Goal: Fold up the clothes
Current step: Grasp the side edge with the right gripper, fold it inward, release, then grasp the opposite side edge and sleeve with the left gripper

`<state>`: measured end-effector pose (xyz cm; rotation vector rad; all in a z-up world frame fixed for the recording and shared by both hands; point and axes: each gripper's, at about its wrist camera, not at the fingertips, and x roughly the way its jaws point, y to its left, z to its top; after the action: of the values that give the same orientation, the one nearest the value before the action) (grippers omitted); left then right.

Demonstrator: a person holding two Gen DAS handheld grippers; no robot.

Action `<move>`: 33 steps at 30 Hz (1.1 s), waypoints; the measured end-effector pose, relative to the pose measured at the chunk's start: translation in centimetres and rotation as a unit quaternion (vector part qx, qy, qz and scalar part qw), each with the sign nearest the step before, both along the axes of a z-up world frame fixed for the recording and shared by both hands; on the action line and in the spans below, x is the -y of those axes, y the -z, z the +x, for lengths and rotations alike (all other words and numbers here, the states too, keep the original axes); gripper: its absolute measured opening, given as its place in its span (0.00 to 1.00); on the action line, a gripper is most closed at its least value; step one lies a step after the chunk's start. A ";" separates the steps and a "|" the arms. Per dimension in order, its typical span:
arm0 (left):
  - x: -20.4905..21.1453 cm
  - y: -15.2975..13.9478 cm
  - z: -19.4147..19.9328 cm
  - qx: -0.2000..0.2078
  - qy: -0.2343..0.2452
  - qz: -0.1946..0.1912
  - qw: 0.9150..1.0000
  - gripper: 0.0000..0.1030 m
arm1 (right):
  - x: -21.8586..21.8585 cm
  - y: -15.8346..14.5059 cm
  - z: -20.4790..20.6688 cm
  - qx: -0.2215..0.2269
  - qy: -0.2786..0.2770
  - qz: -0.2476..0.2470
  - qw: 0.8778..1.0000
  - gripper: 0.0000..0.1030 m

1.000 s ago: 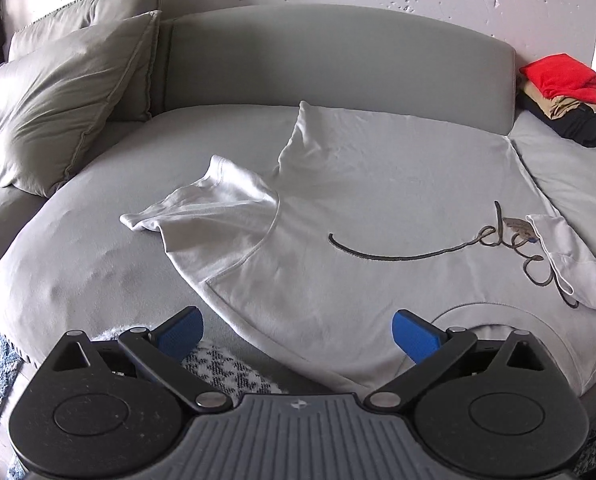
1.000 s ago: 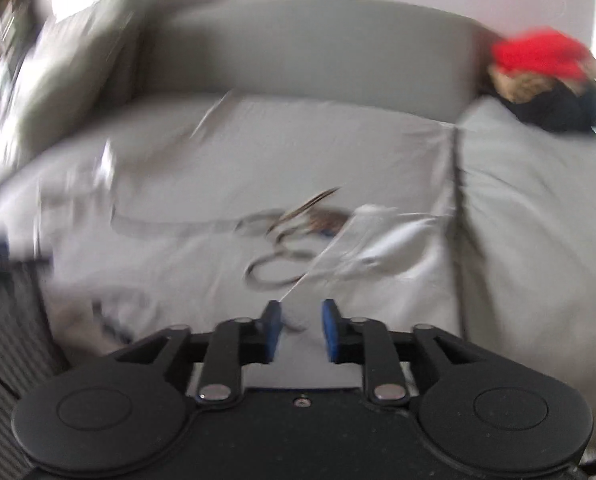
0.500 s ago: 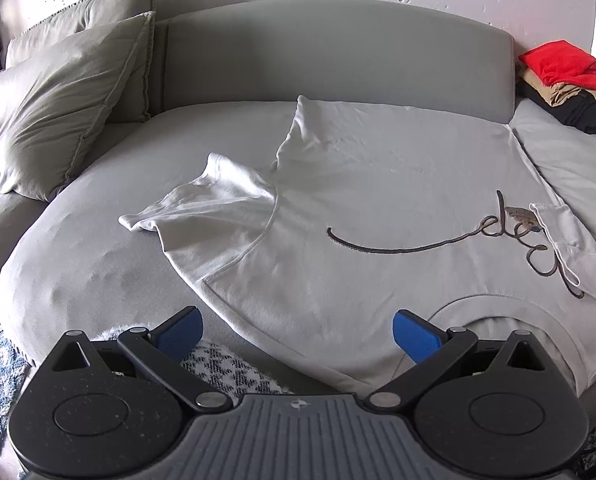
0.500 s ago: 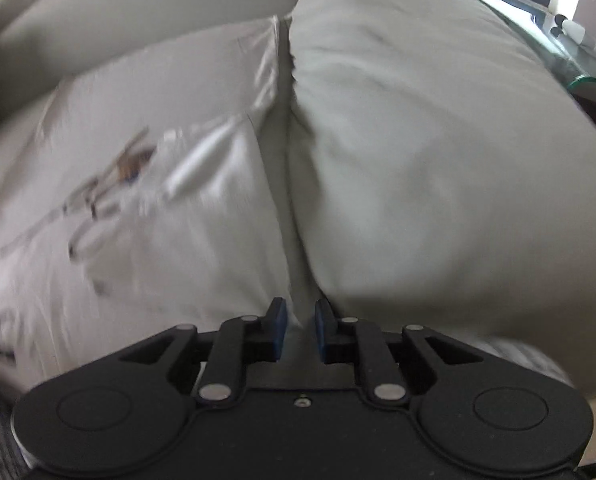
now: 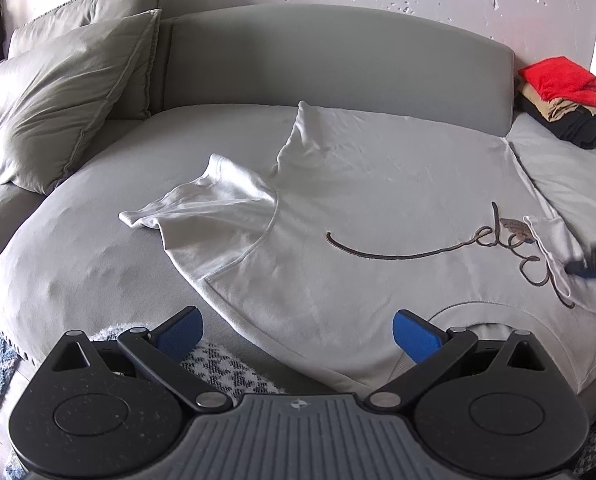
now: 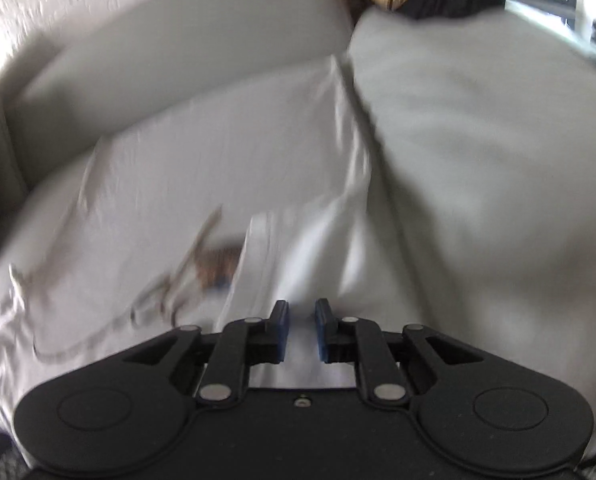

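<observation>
1. T-shirt (image 5: 378, 208): one, white soft knit with a dark script line across its chest, spread flat on the grey sofa (image 5: 98, 264); one sleeve (image 5: 202, 208) lies crumpled, the other sleeve (image 6: 298, 256) is folded inward.
2. Two grey pillows (image 5: 58, 112); one folded stack (image 5: 562, 100), red on top.
3. Left gripper (image 5: 296, 330) hangs wide open, empty.
4. Right gripper (image 6: 300, 330), jaws narrowly apart and gripping nothing, has dropped onto the folded sleeve since a second ago.
</observation>
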<state>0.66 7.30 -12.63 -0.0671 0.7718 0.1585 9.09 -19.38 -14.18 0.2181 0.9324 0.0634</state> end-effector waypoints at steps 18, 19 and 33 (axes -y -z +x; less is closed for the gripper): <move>-19.5 -1.1 5.2 0.019 -0.190 -0.147 0.970 0.89 | -2.5 -4.1 -6.4 0.008 -0.088 0.163 0.983 0.50; -20.2 -0.7 5.9 0.013 -0.188 -0.173 0.967 0.86 | -2.8 -4.2 -6.6 0.009 -0.094 0.161 0.982 0.50; -22.6 3.0 10.1 -0.030 -0.192 -0.333 0.923 0.30 | -2.9 -3.9 -6.6 -0.002 -0.082 0.169 0.982 0.52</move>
<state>10.72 29.90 -15.58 -0.8684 0.8404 0.2657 2.53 -16.46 -10.29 0.4555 0.9385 0.3747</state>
